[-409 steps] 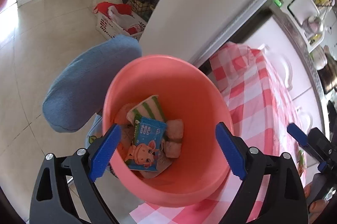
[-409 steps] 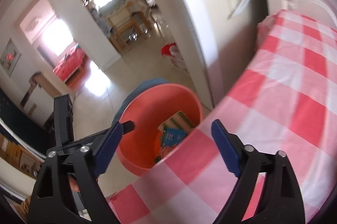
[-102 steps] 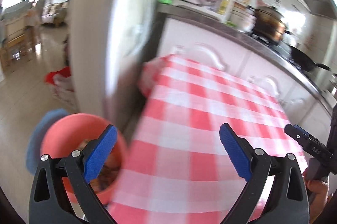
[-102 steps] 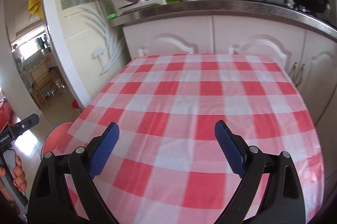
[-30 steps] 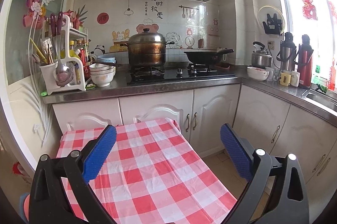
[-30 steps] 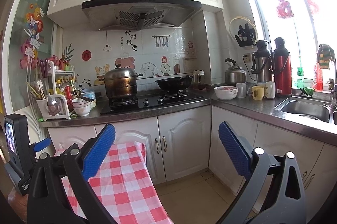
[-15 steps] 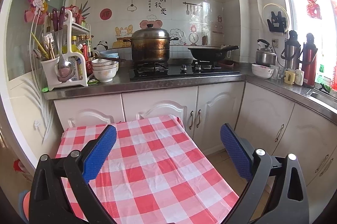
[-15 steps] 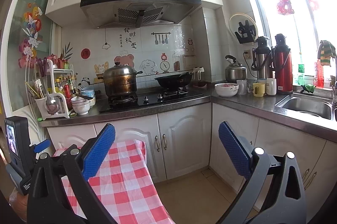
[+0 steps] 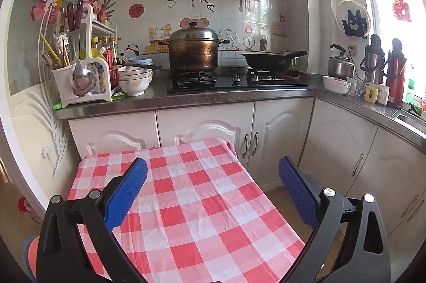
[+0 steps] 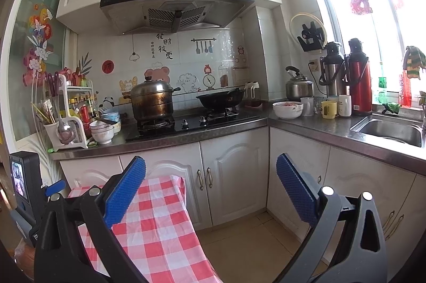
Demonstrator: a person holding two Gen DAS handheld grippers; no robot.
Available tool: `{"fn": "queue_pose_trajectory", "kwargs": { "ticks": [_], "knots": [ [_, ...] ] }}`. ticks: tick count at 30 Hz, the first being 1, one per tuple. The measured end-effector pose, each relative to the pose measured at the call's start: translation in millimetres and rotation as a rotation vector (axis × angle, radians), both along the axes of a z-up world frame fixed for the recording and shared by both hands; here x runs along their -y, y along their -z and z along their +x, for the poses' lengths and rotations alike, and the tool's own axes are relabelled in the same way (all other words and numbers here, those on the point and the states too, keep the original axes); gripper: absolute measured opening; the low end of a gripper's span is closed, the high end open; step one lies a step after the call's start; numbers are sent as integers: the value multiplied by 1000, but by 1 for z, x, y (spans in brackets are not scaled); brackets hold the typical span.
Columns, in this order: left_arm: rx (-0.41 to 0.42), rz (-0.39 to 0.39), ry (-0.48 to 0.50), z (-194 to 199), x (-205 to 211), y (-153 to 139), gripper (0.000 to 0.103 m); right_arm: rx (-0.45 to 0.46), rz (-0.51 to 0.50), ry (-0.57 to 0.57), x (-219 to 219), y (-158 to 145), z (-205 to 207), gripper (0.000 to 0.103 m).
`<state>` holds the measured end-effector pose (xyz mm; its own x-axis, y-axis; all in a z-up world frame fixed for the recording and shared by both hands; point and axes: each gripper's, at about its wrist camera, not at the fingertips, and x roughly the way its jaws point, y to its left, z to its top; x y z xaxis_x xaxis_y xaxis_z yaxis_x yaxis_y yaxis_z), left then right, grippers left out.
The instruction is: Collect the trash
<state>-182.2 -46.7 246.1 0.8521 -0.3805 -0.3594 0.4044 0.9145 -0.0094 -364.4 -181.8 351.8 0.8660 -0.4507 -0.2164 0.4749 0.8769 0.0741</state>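
Ahead of the left gripper (image 9: pixel 213 189), between its two blue-padded fingers (image 9: pixel 125 197), lies a table under a red-and-white checked tablecloth (image 9: pixel 191 203), its surface bare. The jaws stand wide apart and hold nothing. Below and to the left of the left finger, at the very edge of the left wrist view, a sliver of the salmon-pink trash bin (image 9: pixel 32 253) shows beside the table's near corner; what it holds cannot be seen from here. Beyond the far end of the table stand white cabinet doors (image 9: pixel 207 128) under a steel counter, and above the gripper's gap a large browned steel stockpot (image 9: pixel 193 49) sits on a black gas hob. To the right of the pot is a black wok (image 9: pixel 269 60); to its left, stacked bowls (image 9: pixel 134 80) and a white utensil rack (image 9: pixel 80 69).

The right gripper (image 10: pixel 210 189) is also spread wide and empty, raised and pointing at the cabinets with the tiled floor (image 10: pixel 247 251) between its fingers. The checked cloth runs under its left finger only. Far left of it the back of the left gripper's handle with a small lit screen (image 10: pixel 18 179) is visible. Off to its right are a red thermos (image 10: pixel 359 80), a kettle (image 10: pixel 298 85), mugs and a steel sink (image 10: pixel 391 132) below the window.
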Motion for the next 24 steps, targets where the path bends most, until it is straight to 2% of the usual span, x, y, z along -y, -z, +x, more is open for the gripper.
{"fn": "queue_pose_trajectory", "kwargs": {
  "ticks": [10,17,21,24],
  "knots": [
    [-14,5,-15,9,1,7,98,-12,14,-8,1,8,7,99],
    [-30,-5,-35,21,-5,19,98,-44,36,-31,5,23,27,99],
    [-77,5,-52,35,-8,39,98,-78,73,-63,8,45,49,99],
    [-134,7,-81,49,-14,65,98,-130,94,-98,7,73,78,99]
  ]
}}
